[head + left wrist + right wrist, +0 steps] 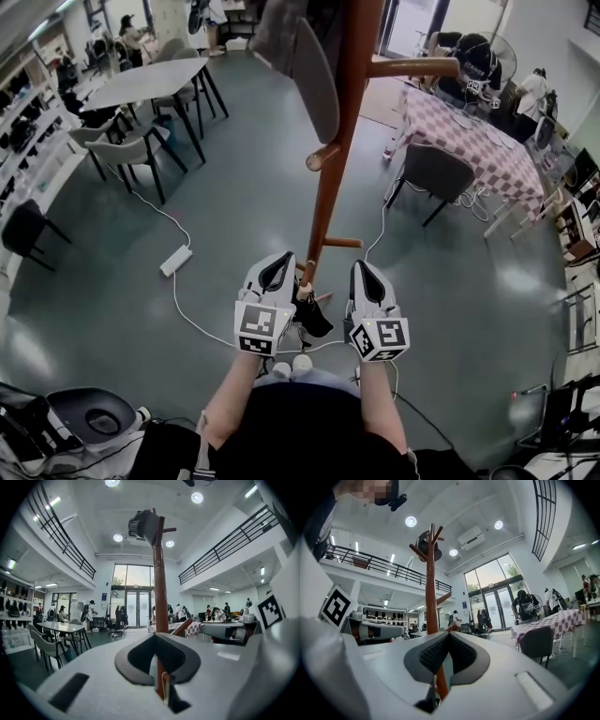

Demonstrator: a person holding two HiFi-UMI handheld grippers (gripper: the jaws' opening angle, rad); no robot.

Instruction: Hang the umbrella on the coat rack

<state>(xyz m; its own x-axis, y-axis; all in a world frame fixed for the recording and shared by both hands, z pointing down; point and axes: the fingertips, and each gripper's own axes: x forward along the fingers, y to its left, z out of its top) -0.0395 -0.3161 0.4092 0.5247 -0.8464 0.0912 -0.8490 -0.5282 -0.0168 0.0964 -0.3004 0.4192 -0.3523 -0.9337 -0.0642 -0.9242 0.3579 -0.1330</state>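
The brown wooden coat rack [330, 178] rises just ahead of me, with a cap [142, 524] on its top. A small black folded umbrella [312, 319] hangs low against the pole, seemingly from a short light-tipped peg [305, 287]. It sits between my two grippers and neither holds it. My left gripper [281, 260] is shut and empty to the left of the pole. To the right of the pole my right gripper [361, 266] is likewise shut with nothing in it. Both point level at the pole [160, 588] [431, 592]. The umbrella shows only as a dark scrap [176, 701] low in the gripper views.
A white power strip [175, 260] and its cable lie on the floor to the left. A grey table [155, 82] with chairs stands far left. A checked table [469, 141] with a dark chair [436, 173] stands to the right. People stand at the back.
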